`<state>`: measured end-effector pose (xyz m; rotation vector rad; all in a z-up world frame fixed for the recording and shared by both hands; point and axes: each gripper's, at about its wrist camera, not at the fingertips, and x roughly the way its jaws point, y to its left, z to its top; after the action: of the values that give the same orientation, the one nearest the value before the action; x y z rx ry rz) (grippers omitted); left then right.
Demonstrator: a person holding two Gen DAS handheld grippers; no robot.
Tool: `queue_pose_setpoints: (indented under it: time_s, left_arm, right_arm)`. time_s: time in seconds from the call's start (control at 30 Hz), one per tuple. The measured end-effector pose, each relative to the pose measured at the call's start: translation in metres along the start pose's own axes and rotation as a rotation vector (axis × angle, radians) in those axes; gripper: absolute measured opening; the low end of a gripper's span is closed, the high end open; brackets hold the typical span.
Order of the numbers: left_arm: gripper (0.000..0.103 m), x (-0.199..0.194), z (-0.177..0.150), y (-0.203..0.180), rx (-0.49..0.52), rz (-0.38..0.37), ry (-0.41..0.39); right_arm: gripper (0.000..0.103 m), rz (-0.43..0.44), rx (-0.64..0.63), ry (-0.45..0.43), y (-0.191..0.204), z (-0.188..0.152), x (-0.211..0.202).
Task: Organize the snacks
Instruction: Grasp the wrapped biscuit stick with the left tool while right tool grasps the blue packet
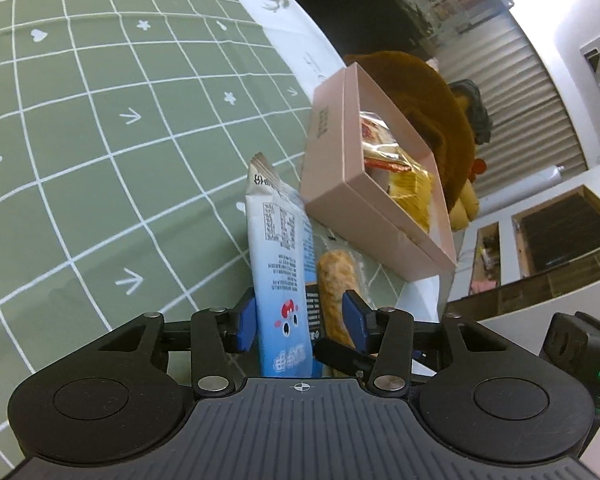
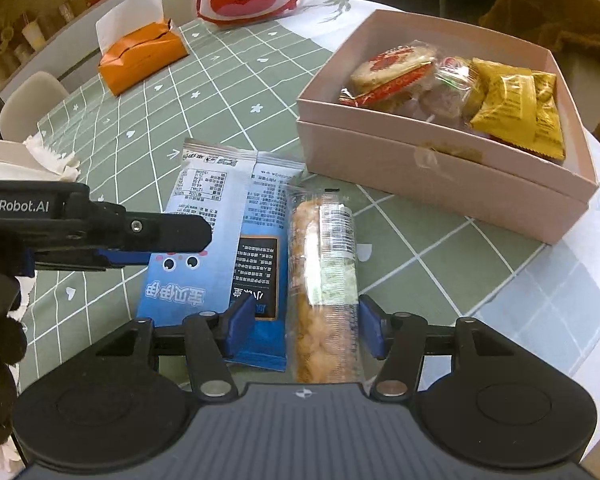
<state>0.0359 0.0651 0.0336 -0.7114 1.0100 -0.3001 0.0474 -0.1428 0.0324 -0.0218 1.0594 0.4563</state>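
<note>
Green grid-patterned cloth across the bench (image 2: 420, 248), with chairs and shelves beyond. Near the bench's edge, a pink box (image 2: 440, 176), open-topped and partly filled with wrapped snacks. Just beside the box, flat on the cloth and side by side: a pale blue packet (image 2: 204, 220), a clear-wrapped pastry bar (image 2: 324, 272), and between them a darker blue packet (image 2: 260, 240), partly covered by both. All three probably light, in thin slick film, prone to crinkling and sliding under a pad. Contents likely crisp and easy to crush, the bar most of all. Best taken across the narrow width near the middle, with a gentle squeeze, never by the floppy sealed ends. Left hand-held gripper (image 1: 300, 320) with jaws apart, straddling the near end of the pale blue packet, not clamped on it. Right hand-held gripper (image 2: 305, 324) likewise apart, the pastry bar lying between its pads, no squeeze visible.
</note>
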Motion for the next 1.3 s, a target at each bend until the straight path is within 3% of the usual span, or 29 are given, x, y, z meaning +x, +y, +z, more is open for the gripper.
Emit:
queue_pose_setpoints:
  time_s: [0.1, 0.23, 0.37, 0.53, 0.73, 0.83, 1.0, 1.2, 1.3]
  left_arm:
    - [0.042, -0.004, -0.001, -0.01, 0.033, 0.057, -0.025]
    - [0.042, -0.024, -0.001, -0.021, 0.06, 0.202, -0.137]
    - [0.042, -0.04, -0.002, -0.04, 0.074, 0.224, -0.206]
    - [0.042, 0.0, -0.022, -0.069, 0.096, 0.141, -0.054]
    - [0.043, 0.069, -0.051, -0.105, 0.237, 0.296, 0.085]
    - [0.05, 0.083, -0.061, -0.111, 0.297, 0.361, 0.097]
    - [0.05, 0.092, -0.06, -0.114, 0.323, 0.372, 0.089]
    - [0.045, 0.088, -0.062, -0.11, 0.309, 0.346, 0.055]
    - [0.036, 0.08, -0.058, -0.103, 0.275, 0.3, 0.076]
  right_arm:
    - [0.056, -0.049, -0.023, -0.013, 0.002, -0.001, -0.004]
    - [0.056, -0.068, -0.031, -0.003, -0.001, -0.002, -0.006]
    - [0.059, -0.046, 0.014, -0.022, -0.015, -0.005, -0.023]
    - [0.062, -0.121, 0.079, -0.084, -0.044, -0.009, -0.045]
    - [0.062, -0.191, 0.205, -0.118, -0.089, -0.015, -0.061]
    - [0.062, -0.215, 0.242, -0.128, -0.104, -0.02, -0.066]
    - [0.062, -0.222, 0.271, -0.109, -0.117, -0.032, -0.063]
    - [0.062, -0.21, 0.255, -0.085, -0.109, -0.035, -0.056]
    - [0.062, -0.221, 0.231, -0.08, -0.1, -0.033, -0.052]
